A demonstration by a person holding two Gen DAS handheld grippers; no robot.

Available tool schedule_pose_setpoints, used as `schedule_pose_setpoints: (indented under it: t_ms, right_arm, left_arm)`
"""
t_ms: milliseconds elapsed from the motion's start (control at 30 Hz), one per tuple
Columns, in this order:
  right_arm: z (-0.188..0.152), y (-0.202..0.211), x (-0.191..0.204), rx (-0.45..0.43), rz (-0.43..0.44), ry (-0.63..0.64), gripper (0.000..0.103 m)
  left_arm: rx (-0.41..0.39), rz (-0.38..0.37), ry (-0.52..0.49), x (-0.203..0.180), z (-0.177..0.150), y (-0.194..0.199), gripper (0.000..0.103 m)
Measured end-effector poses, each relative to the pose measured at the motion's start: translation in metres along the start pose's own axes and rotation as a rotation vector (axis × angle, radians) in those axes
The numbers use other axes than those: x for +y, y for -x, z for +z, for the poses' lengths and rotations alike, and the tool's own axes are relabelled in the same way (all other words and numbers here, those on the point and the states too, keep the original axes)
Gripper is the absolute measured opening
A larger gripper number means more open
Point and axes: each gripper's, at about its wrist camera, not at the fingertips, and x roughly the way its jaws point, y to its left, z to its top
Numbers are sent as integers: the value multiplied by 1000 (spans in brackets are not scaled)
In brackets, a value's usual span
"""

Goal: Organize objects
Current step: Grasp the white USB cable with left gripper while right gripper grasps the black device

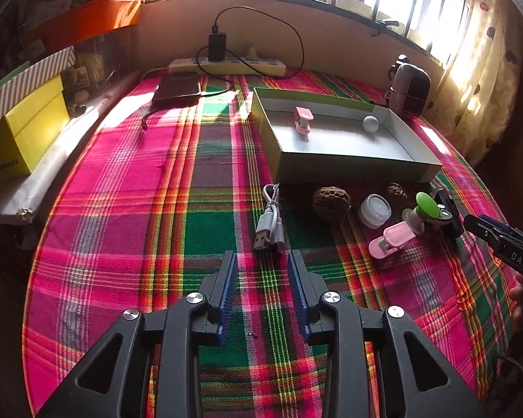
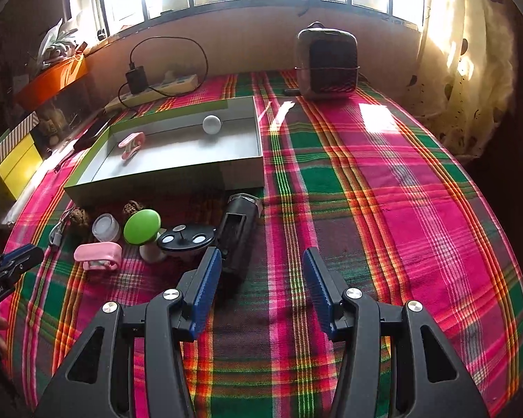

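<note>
Left wrist view: both the left gripper (image 1: 261, 256) and right gripper (image 2: 261, 261) gape empty; box (image 1: 348, 167) at one o'clock holds a pink clip (image 1: 304, 119) and white ball (image 1: 370, 123); USB cable (image 1: 270, 223), jar (image 1: 374, 210) and others wait outside

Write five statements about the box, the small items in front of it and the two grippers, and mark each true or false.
1. The open box holds a white ball and a pink clip. True.
2. The white USB cable lies inside the box. False: it lies on the cloth in front.
3. The left gripper holds the cable. False: open, empty.
4. The right gripper is open and empty. True.
5. The green-capped item is outside the box. True.
</note>
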Motion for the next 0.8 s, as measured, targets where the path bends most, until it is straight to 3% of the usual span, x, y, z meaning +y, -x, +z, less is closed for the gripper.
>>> schedule_pose_setpoints:
  t_ms: [167,367,800]
  right_arm:
    - [3,-4,-2,14,61,-21,50]
    - [4,-9,4,28,90,8,50]
    - [8,-31,6,71,35,49,51]
  left_arm:
    - [8,-21,-22,-6,3,-4,34]
    - [28,14,-9,-6,11,-14,34]
    - [53,63,-12,-5,22,-31,34]
